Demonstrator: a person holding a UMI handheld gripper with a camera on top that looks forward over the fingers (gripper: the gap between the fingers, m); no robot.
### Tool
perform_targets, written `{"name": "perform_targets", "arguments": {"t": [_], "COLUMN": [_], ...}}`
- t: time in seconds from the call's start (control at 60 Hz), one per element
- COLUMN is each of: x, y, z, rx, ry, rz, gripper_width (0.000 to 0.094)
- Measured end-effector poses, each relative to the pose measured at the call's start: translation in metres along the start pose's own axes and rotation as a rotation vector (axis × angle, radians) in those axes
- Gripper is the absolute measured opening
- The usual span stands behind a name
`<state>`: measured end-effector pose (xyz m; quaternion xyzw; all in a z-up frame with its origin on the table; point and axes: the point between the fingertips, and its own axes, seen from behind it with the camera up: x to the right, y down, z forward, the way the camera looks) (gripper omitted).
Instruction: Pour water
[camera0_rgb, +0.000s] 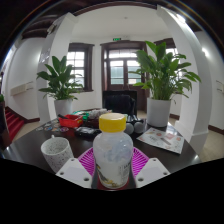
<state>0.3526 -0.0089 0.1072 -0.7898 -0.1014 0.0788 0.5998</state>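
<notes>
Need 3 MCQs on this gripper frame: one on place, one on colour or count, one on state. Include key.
1. Where is the bottle?
A. between the gripper fingers
B. beside the far window
C. behind the white cup

2. What colour is the bottle's cap?
A. red
B. yellow
C. blue

3. What is the state of the white cup?
A. tipped over
B. upside down
C. upright on the table

Key:
1 A, the pink pads show at both sides of the bottle.
2 B, the cap on top is plainly yellow.
3 C, its open mouth faces up, left of the bottle.
</notes>
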Motion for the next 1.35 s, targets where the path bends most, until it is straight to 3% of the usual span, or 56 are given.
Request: {"name": "perform_targets", "arguments": {"t": [0.267, 0.367, 0.467, 0.767, 0.95, 1.35], "x": [0.003, 0.004, 0.001, -0.025, -0.031, -0.04], "y": [0.014, 0.02, 0.031, 0.03, 0.005, -0.01], "z": [-0.011, -0.032, -0.061, -0.142, -0.159, -0.175], "rx": [-0.06, -0.069, -0.08, -0.079, -0.025, -0.003], "ry": [0.052, 0.08, 0.099, 0.176, 0.208, 0.236], "rz": [0.034, 0.06, 0.075, 0.064, 0.035, -0.002], "gripper_width": [0.0644, 0.0767, 0.0827, 0.0844, 0.0841, 0.0844]}}
